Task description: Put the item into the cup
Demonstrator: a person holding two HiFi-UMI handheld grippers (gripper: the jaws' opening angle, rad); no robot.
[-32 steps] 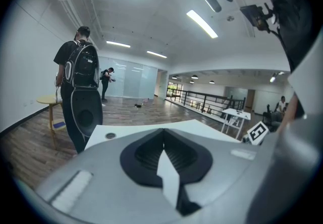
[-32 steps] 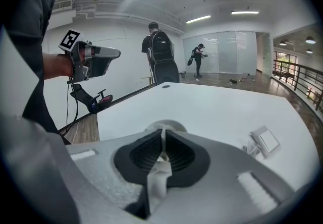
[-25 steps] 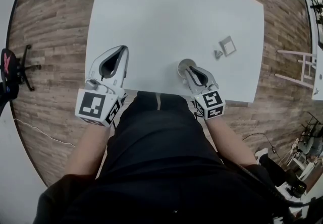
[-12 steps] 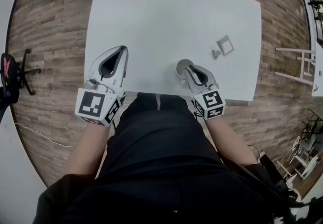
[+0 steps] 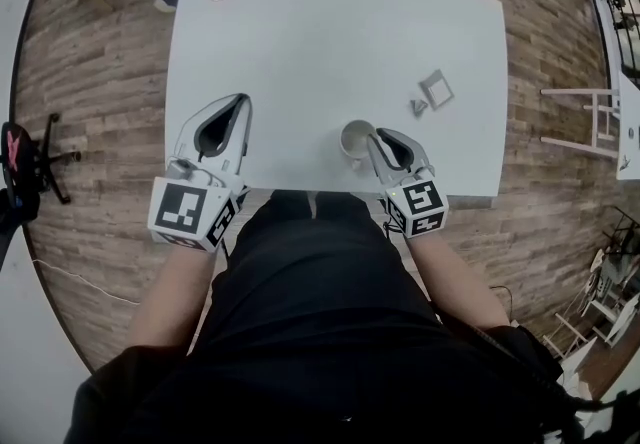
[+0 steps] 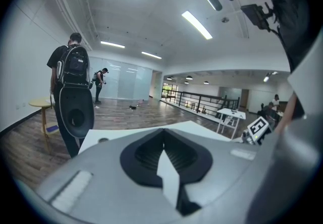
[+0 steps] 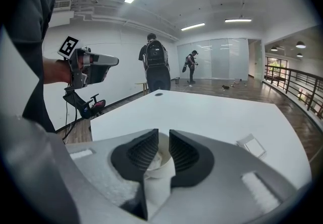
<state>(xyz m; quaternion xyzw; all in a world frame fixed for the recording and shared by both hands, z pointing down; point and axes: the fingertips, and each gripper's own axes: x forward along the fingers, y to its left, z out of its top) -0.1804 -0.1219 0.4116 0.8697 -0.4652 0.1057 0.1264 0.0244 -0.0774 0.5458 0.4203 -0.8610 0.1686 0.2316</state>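
1. The right gripper [image 5: 372, 145] has the white cup [image 5: 355, 138]. In the right gripper view its ribbed pads [image 7: 144, 150] pinch the cup's wall at the rim, and the white wall runs down between them.
2. The cup sits near the front edge of the white table [image 5: 320, 42], mouth facing up, right in front of the person. Whether its base touches the tabletop cannot be told.
3. Now the small grey item [image 5: 418, 107]: it lies on the tabletop to the right of the cup and a little farther back, clear of it. It is just beside a pale square piece [image 5: 436, 89].
4. Over on the other side, the left gripper [image 5: 238, 104] hangs above the table's left front area, well apart from the cup. Its jaws are pressed together tip to tip.
5. Beyond the table's far edge, a person with a backpack [image 6: 70, 74] stands on the wooden floor.
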